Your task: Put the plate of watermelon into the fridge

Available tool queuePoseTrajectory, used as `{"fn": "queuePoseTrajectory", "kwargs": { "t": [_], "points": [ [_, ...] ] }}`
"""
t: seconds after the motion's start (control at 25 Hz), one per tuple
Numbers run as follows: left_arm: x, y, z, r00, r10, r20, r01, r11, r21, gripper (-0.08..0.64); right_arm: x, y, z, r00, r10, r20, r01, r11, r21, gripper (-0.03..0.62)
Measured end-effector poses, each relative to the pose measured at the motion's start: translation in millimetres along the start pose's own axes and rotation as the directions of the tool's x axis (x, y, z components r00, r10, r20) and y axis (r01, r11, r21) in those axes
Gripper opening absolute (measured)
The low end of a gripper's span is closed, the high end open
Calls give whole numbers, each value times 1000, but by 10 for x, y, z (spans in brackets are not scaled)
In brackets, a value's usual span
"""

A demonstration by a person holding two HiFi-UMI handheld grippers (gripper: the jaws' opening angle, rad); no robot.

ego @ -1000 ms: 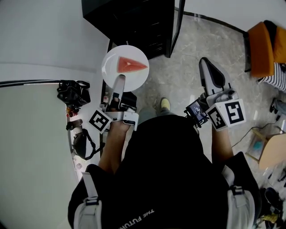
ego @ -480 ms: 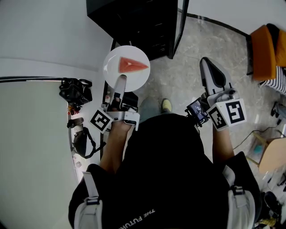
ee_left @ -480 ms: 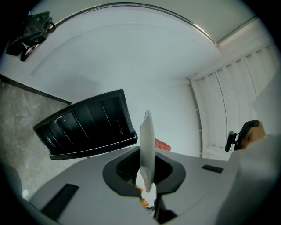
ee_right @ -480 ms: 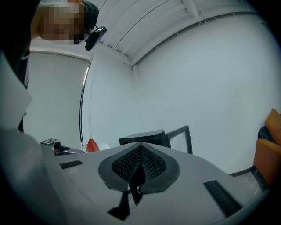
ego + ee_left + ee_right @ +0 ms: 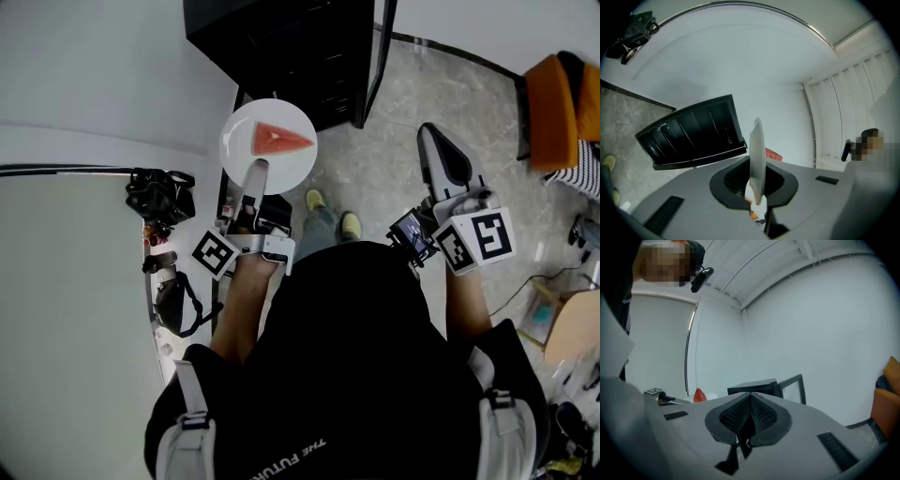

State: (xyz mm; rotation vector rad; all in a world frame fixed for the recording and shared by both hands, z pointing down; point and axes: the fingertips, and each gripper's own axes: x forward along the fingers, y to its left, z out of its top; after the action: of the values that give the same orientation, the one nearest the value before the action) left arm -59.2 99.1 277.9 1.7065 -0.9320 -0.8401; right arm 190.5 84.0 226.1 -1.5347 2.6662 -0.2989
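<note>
A white plate (image 5: 281, 161) carrying a red watermelon wedge (image 5: 277, 139) hangs level in the air just in front of the black fridge (image 5: 281, 47), whose door (image 5: 376, 56) stands open. My left gripper (image 5: 255, 172) is shut on the plate's near rim. Seen from the left gripper view, the plate (image 5: 756, 150) is edge-on between the jaws, with the watermelon (image 5: 774, 153) behind it and the fridge (image 5: 693, 136) to the left. My right gripper (image 5: 441, 155) is shut and holds nothing, out over the floor to the right; in the right gripper view its jaws (image 5: 749, 397) meet.
A white table (image 5: 66, 281) lies at the left with a black bag (image 5: 157, 195) and small items at its edge. The person's feet (image 5: 349, 223) stand on the stone floor. An orange chair (image 5: 551, 103) stands at the far right.
The plate and left gripper have drifted slightly right and toward the fridge. A second foot has stepped forward into view. The right gripper has stayed put.
</note>
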Motion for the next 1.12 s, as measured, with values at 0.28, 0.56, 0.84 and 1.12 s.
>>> {"fn": "queuePoseTrajectory", "kwargs": {
  "t": [0.28, 0.56, 0.84, 1.12],
  "points": [
    [32, 48, 63, 1000, 0, -1, 0, 1000, -9, 20, 92, 20, -3, 1000, -2, -15, 2, 1000, -13, 9],
    [115, 248, 279, 1000, 19, -10, -19, 1000, -22, 20, 395, 43, -46, 999, -11, -37, 10, 1000, -21, 9],
    [303, 396, 494, 999, 22, -36, -22, 1000, -12, 20, 699, 74, 15, 999, -11, -51, 9, 999, -45, 9],
    [545, 489, 703, 999, -2, -53, 1, 1000, -20, 20, 812, -111, 102, 994, -59, -94, 47, 991, -122, 9]
  ]
}}
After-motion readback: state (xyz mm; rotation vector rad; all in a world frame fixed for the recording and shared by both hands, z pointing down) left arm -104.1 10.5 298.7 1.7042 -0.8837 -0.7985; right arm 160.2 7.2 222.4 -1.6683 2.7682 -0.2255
